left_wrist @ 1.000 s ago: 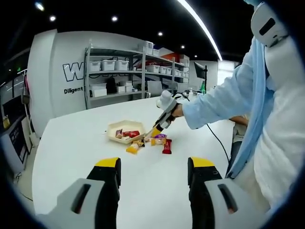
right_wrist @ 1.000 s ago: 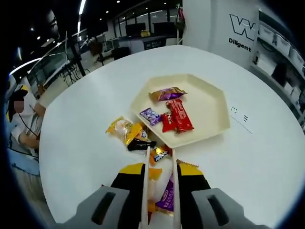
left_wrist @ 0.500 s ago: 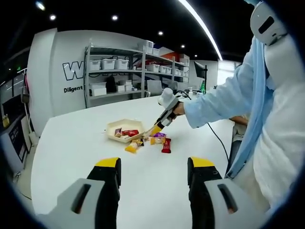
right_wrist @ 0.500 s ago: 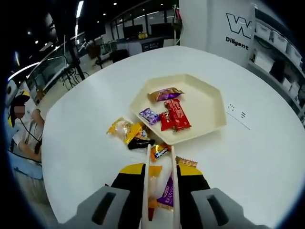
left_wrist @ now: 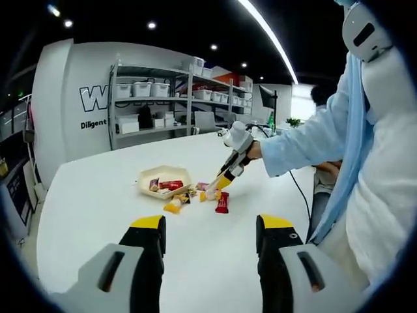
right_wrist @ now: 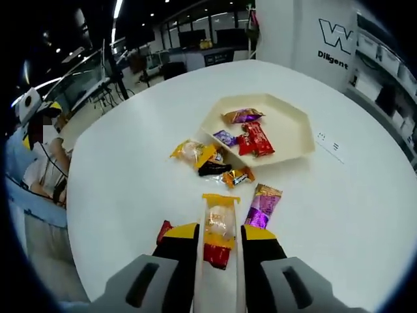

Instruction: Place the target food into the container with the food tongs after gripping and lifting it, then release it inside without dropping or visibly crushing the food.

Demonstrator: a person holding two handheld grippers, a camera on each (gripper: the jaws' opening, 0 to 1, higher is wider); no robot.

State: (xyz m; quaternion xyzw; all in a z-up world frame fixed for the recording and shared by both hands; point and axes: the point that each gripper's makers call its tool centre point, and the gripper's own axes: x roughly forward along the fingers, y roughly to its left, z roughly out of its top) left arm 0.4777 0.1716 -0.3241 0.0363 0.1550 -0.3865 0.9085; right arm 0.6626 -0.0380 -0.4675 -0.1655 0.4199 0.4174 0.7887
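Observation:
My right gripper (right_wrist: 218, 233) is shut on white food tongs (right_wrist: 197, 277), whose two arms run forward between the yellow-tipped jaws. Between the tong arms sits a clear snack packet (right_wrist: 218, 218) with a yellow top edge and a red lower end, held above the white table. The cream hexagonal tray (right_wrist: 293, 134) lies ahead to the right and holds a purple, a gold and a red packet. In the left gripper view the right gripper (left_wrist: 229, 171) hangs above the pile beside the tray (left_wrist: 163, 176). My left gripper (left_wrist: 212, 228) is open, far back from the food.
Loose packets lie on the table (right_wrist: 117, 163): yellow ones (right_wrist: 192, 151), a black one (right_wrist: 212, 169), an orange one (right_wrist: 238, 176), a purple one (right_wrist: 264, 203), a red one (right_wrist: 164, 228). A person's light-blue sleeve (left_wrist: 306, 140) holds the right gripper. Storage shelves (left_wrist: 156, 98) stand behind.
The right gripper has drawn back and up from the pile, with the yellow-topped packet now between the tong arms. The purple packet lies free on the table. The left view has shifted slightly.

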